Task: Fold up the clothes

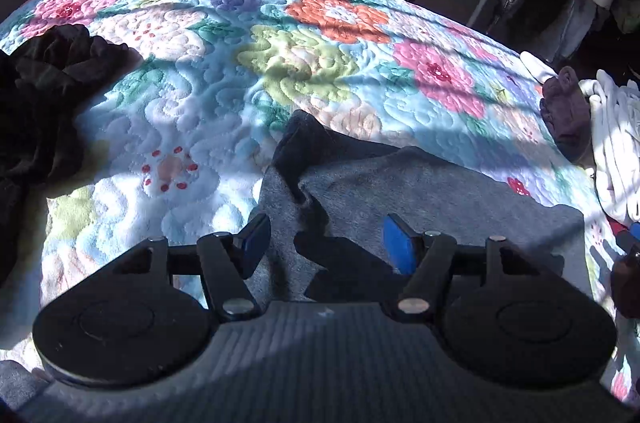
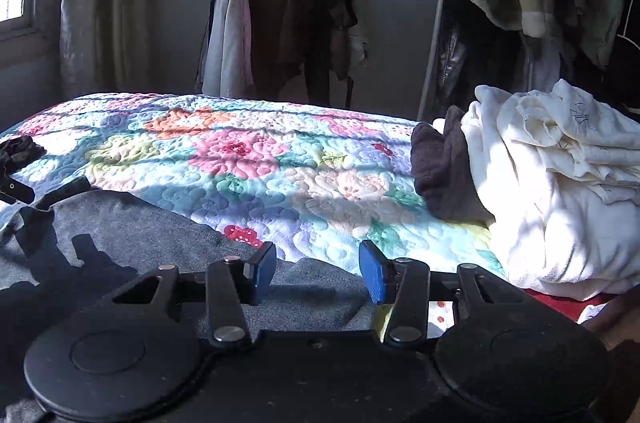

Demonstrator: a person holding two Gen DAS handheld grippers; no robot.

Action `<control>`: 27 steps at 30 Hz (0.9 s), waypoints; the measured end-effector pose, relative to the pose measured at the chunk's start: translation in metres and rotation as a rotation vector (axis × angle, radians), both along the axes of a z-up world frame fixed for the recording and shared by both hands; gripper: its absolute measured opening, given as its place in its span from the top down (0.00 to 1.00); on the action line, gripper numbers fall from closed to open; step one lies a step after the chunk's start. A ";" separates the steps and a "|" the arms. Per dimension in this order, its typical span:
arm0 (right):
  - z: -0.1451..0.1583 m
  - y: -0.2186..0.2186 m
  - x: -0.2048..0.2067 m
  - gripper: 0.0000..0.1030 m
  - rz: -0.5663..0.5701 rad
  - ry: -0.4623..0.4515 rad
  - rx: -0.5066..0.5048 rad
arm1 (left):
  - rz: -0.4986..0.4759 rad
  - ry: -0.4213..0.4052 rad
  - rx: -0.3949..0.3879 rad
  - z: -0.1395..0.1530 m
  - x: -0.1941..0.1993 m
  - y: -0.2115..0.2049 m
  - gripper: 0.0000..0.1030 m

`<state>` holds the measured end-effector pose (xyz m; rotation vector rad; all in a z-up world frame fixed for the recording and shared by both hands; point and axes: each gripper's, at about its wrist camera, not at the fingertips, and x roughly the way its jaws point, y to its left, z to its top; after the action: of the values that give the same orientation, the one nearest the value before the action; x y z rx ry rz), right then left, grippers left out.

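Grey garment [image 1: 420, 191] is being seen spread across lower centre, directly under left hand-held gripper [image 1: 326, 245], nearer; right hand-held gripper [image 2: 318, 277] at its right edge. Both released, nothing being grasped.

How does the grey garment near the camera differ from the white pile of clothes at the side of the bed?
The grey garment lies spread fairly flat; the white pile is bunched and heaped high. The grey garment is dark and mostly shaded; the white pile is pale and sunlit. Both rest on the flowered quilt, and no hand-held gripper holds either.
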<state>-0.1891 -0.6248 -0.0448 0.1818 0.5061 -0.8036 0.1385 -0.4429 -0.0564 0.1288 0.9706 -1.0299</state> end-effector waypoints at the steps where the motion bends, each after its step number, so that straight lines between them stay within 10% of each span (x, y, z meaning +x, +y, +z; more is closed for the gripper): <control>1: 0.003 0.010 -0.011 0.42 -0.018 -0.032 0.041 | -0.035 0.029 -0.015 0.002 -0.016 0.007 0.34; 6: -0.004 0.045 -0.067 0.41 -0.073 -0.130 0.375 | -0.199 -0.046 0.121 0.005 -0.106 0.016 0.33; 18: 0.021 0.141 -0.149 0.40 -0.104 -0.066 0.841 | -0.072 -0.059 0.151 0.056 -0.139 0.137 0.33; 22: 0.063 0.171 -0.150 0.40 0.041 0.033 0.795 | -0.181 -0.143 0.235 0.082 -0.157 0.134 0.32; 27: 0.055 0.194 -0.157 0.35 0.089 -0.019 0.645 | -0.331 -0.035 0.053 0.063 -0.206 0.119 0.30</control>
<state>-0.3461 -0.4308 0.0101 0.7558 0.7390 -0.5293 -0.0676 -0.3238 0.0070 0.3600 0.9639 -1.2999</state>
